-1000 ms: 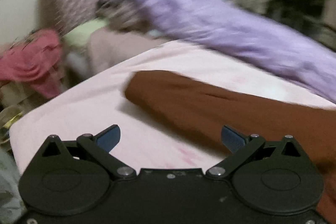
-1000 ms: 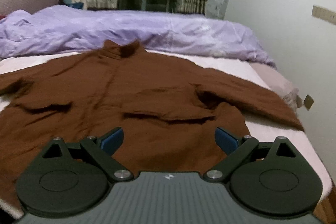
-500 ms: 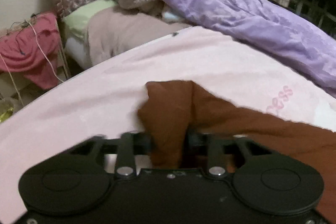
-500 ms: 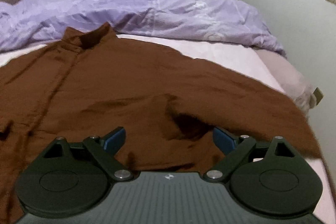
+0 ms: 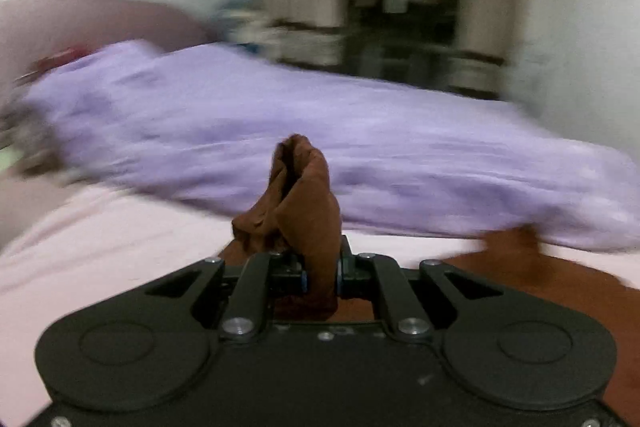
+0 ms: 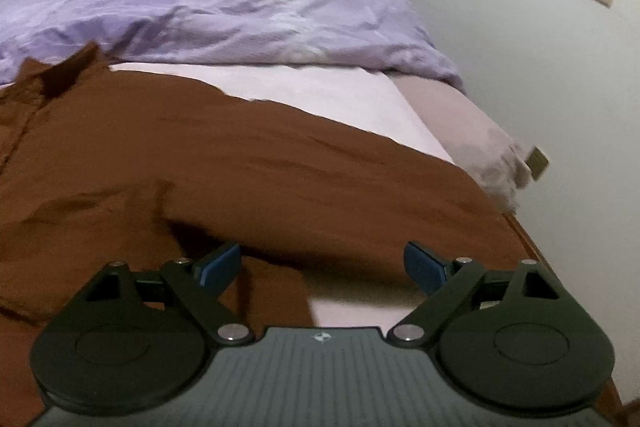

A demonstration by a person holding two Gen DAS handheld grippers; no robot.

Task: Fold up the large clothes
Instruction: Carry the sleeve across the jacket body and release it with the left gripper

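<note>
Brown cloth is now pinched in the left gripper (image 5: 322, 277): a second ago its jaws stood wide over the sleeve end, which has since been lifted off the bed (image 5: 100, 247), so a sleeve fold looks begun. The right gripper (image 6: 322, 267), tilted down, hangs wide and empty over the shirt (image 6: 240, 155) near the bed's right edge.
</note>
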